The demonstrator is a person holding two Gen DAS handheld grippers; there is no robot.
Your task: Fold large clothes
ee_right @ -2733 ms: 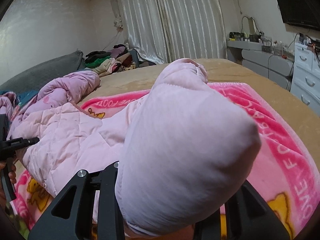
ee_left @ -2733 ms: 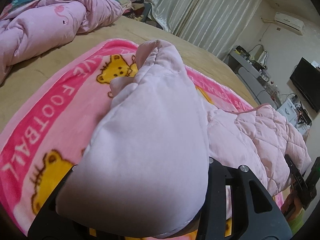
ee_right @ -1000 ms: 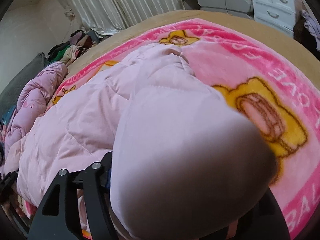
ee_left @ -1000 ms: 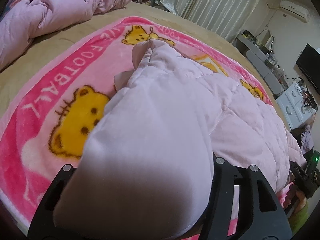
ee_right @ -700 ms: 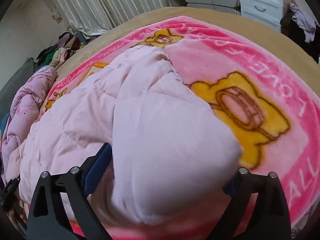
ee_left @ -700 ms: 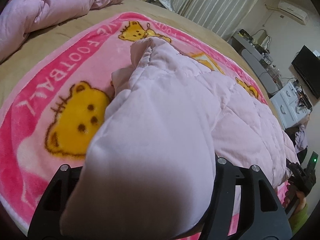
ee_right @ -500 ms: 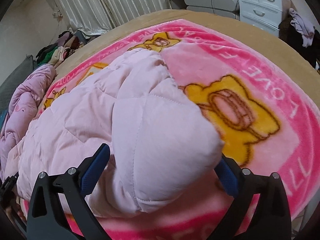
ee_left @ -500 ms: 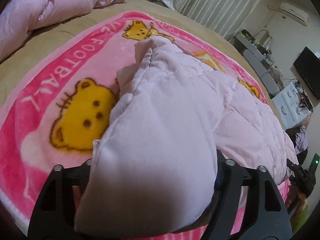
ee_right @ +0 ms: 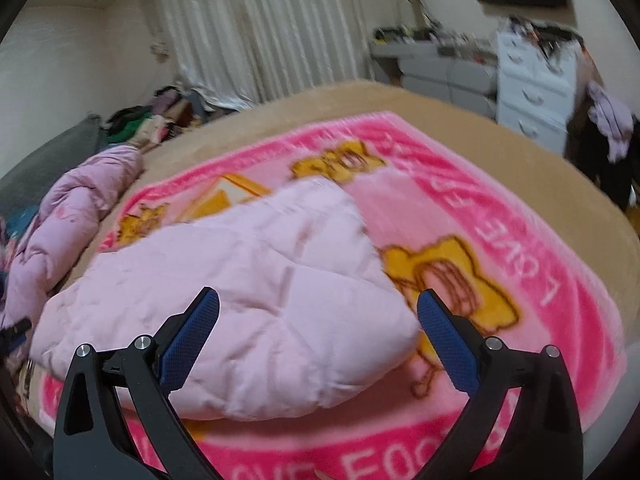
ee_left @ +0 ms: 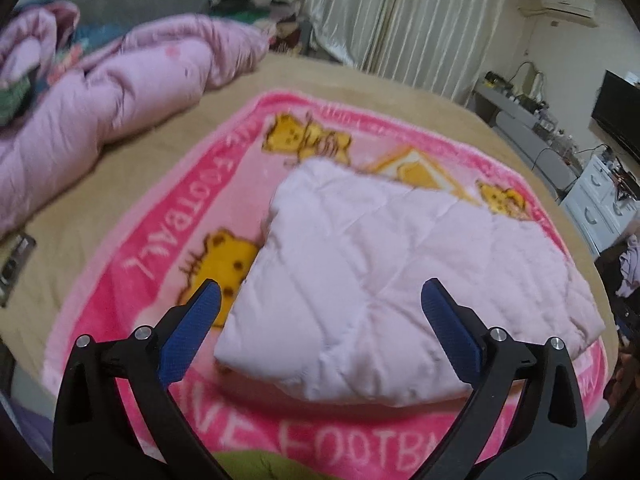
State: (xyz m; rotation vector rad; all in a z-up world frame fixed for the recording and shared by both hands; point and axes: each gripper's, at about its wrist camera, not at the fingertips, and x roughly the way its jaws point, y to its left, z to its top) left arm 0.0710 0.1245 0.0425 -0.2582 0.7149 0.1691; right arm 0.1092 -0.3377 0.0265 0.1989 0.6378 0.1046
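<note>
A pale pink quilted garment (ee_left: 400,248) lies folded in a thick pad on a pink blanket (ee_left: 160,248) with yellow bears and white letters. My left gripper (ee_left: 320,286) hovers above the garment's near left corner. Its jaws are opening, blue pads (ee_left: 192,328) wide apart, and they touch nothing. In the right wrist view the same garment (ee_right: 248,288) bulges toward its near right corner on the blanket (ee_right: 500,208). My right gripper (ee_right: 318,293) hangs over that corner, open wide and empty. The cloth lies below both pairs of fingers, apart from them.
The blanket covers a bed with a tan cover (ee_left: 360,88). A crumpled lilac duvet (ee_left: 100,112) fills the bed's far left. Loose clothes (ee_right: 136,120) are piled by the curtains. White drawers (ee_right: 532,92) and a television (ee_left: 620,112) stand to the right.
Both grippers held the garment's folded edge, then opened and let it go. Both have risen and drawn back. The garment now lies folded on the blanket.
</note>
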